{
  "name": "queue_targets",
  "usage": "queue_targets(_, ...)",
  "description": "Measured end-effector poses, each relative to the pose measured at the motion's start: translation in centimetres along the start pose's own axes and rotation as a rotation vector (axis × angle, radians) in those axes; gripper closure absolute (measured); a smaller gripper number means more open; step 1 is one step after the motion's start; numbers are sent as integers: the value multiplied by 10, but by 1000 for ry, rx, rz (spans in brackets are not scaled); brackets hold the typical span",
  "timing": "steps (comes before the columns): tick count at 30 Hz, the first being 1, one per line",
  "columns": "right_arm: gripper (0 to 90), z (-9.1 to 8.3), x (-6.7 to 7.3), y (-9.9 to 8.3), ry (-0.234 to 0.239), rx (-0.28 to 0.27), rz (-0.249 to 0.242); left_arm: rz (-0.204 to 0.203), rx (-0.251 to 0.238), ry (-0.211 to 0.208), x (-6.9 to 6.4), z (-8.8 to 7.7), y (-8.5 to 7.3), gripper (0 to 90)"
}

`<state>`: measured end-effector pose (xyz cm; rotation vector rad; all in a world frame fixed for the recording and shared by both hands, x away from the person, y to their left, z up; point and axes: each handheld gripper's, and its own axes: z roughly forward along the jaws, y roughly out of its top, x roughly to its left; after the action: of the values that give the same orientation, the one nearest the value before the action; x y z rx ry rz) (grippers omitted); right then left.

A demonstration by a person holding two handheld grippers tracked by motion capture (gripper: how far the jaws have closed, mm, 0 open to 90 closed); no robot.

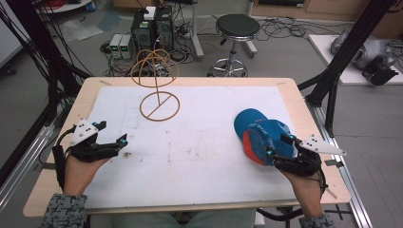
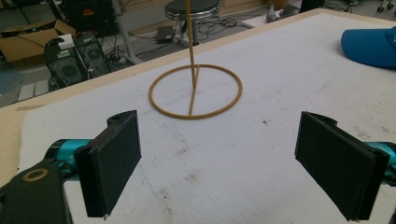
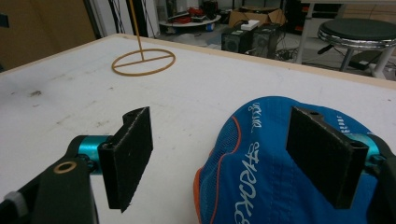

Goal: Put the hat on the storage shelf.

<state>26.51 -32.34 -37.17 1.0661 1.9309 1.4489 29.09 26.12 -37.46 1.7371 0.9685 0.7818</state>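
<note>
Blue cap (image 1: 259, 134) and wire stand (image 1: 159, 90) on a white-covered bench (image 1: 199, 142)
Soft mesh cap, orange-trimmed, lies right, under the wide-open, empty right hand-held gripper (image 1: 276, 147); left hand-held gripper (image 1: 113, 133) gapes empty over stained cloth

Blue fabric cap and tan wire stand on the white mat

The blue fabric cap with orange trim (image 1: 260, 135) lies crown-up, well right of the upright tan wire stand with a ring base (image 1: 159, 105).

Both grippers (image 1: 110, 145) (image 1: 277, 148) were black with teal joints, grey triangular plates, black cables; sleeves (image 1: 64, 210) were grey-patterned.
</note>
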Motion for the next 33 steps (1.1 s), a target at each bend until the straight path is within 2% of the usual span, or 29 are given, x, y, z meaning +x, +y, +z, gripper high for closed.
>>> queue_targets(4,225,0,-1,-1,-7,5,0,-1,-3,0,0,0,1,146)
queue_targets(9,225,-2,-3,-1,-72,-1,-41,-1,2,-6,-1,1,0,146)
queue_targets(17,225,-4,-9,-4,-92,3,-25,6,9,-13,-3,2,1,146)
queue_targets(21,225,0,-11,-6,-115,11,-47,4,11,-16,-3,3,0,146)
queue_targets(22,224,2,-11,-6,-125,12,-62,4,10,-18,-3,3,1,146)
queue_targets(23,218,6,-14,-5,-153,17,-98,3,8,-19,-4,3,1,147)
queue_targets(27,218,13,-17,-6,-171,26,-117,9,8,-20,-4,2,2,148)
queue_targets(28,218,18,-19,-10,-193,59,-133,7,7,-20,-4,2,2,148)
queue_targets(30,218,19,-19,-11,-203,69,-137,1,8,-17,-3,2,1,148)
queue_targets(31,218,22,-24,-15,-231,78,-130,4,12,-18,-3,3,1,148)
queue_targets(33,221,23,-27,-17,-237,83,-110,3,14,-17,-3,3,0,148)
